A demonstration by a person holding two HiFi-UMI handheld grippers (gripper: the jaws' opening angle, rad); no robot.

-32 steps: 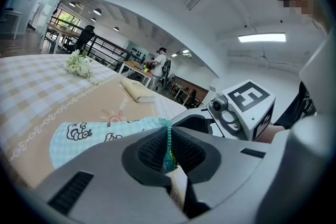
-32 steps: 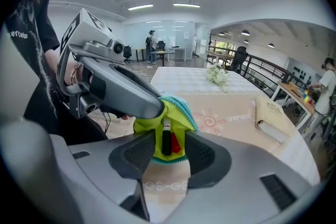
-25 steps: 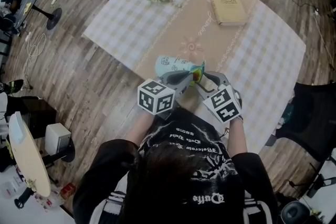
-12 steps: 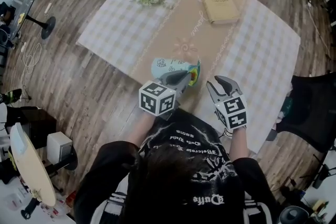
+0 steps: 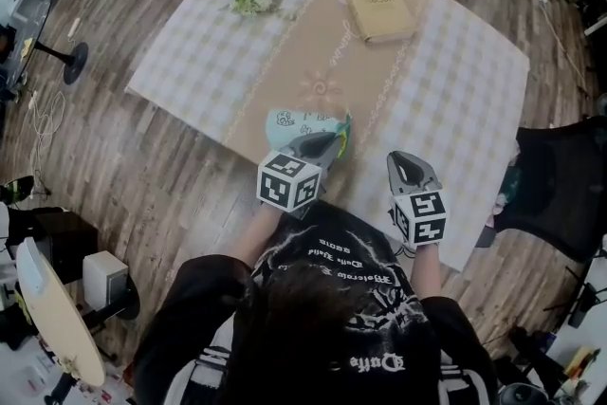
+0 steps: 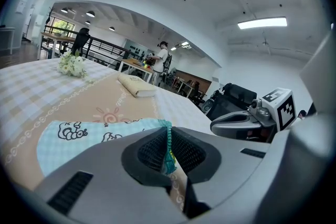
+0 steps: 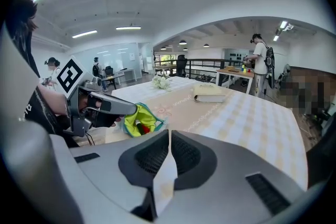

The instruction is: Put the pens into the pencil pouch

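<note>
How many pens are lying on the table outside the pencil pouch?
0. The tablecloth shows none. A red and dark item, maybe pens, lies inside the open pencil pouch. The person's body hides the near table edge.

In the head view, the left hand-held gripper [image 5: 334, 142] covers the near end of the pencil pouch [image 5: 296, 122]. In the right gripper view, only short red and dark pen ends [image 7: 139, 125] show; the remainder lies inside the pouch. Cover print on the book [image 5: 377, 9] is too small to read.

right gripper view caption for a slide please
Right tongs, just closed on nothing, beside the left tongs pinching the pencil pouch open, pens inside.
</note>
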